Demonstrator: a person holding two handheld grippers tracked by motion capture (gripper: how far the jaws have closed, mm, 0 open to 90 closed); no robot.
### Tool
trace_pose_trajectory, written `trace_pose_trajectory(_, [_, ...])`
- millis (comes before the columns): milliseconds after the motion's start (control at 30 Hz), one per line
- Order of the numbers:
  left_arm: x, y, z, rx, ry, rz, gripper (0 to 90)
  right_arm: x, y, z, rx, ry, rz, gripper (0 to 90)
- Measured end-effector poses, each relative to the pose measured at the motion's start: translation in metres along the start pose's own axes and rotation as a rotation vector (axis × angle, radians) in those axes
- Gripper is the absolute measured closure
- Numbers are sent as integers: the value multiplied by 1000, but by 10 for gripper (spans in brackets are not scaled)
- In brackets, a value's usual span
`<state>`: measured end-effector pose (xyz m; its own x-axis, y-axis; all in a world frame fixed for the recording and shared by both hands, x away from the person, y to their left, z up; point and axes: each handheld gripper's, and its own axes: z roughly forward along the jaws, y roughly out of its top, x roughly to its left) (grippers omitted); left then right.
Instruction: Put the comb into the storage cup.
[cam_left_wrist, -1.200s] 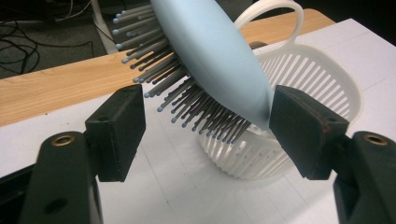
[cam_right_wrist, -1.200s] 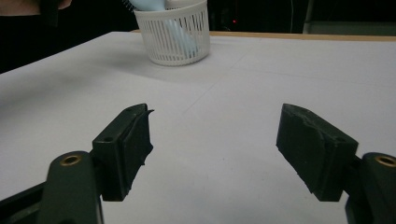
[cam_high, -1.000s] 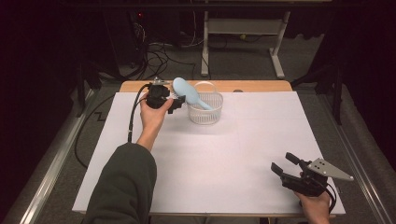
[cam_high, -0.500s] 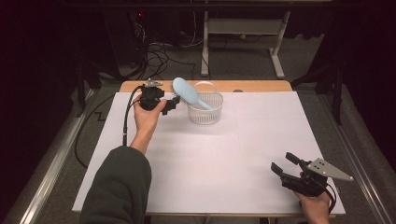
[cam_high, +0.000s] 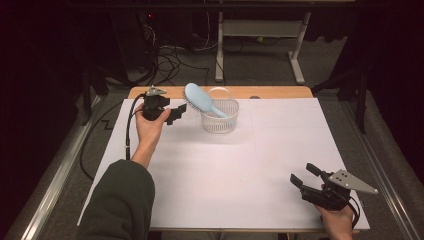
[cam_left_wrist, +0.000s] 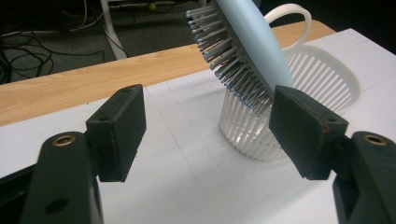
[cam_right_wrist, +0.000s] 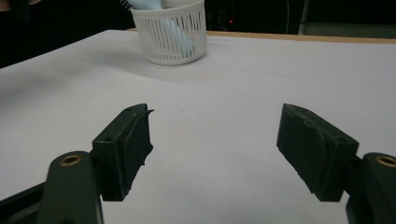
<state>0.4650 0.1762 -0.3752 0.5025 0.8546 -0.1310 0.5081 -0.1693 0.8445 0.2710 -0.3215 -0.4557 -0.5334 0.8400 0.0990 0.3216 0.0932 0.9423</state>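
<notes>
One light-blue hairbrush leans in one white slatted basket, its bristled head just beyond the tips of the left gripper, whose fingers stand apart. There are two grippers in all, each with two black jaws; the right gripper has its fingers spread too, with the basket well ahead of them. One white sheet covers one wooden table beneath both pairs of fingers.

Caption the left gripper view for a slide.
Open left gripper facing a pale blue plastic hairbrush leaning in a white slatted basket.
</notes>
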Motion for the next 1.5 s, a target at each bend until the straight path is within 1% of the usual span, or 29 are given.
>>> trace_pose_trajectory(133, [1, -2, -5, -1, -1, 4, 286, 0, 0, 0, -1, -2, -3, 265])
trace_pose_trajectory(267, [0, -2, -10, -13, -2, 9, 286, 1, 0, 0, 1, -1, -6, 265])
trace_pose_trajectory(600, [0, -7, -17, -20, -8, 14, 286, 1, 0, 0, 6, -3, -8, 265])
trace_pose_trajectory(1233, [3, -11, -33, -42, -11, 25, 286, 0, 0, -1, 2, -10, -4, 266])
trace_pose_trajectory(1367, [3, -13, -37, -45, -12, 28, 286, 1, 0, -1, 4, -9, -5, 266])
trace_pose_trajectory(1500, [4, -18, -40, -48, -11, 22, 286, 1, 0, -1, 4, -10, -8, 265])
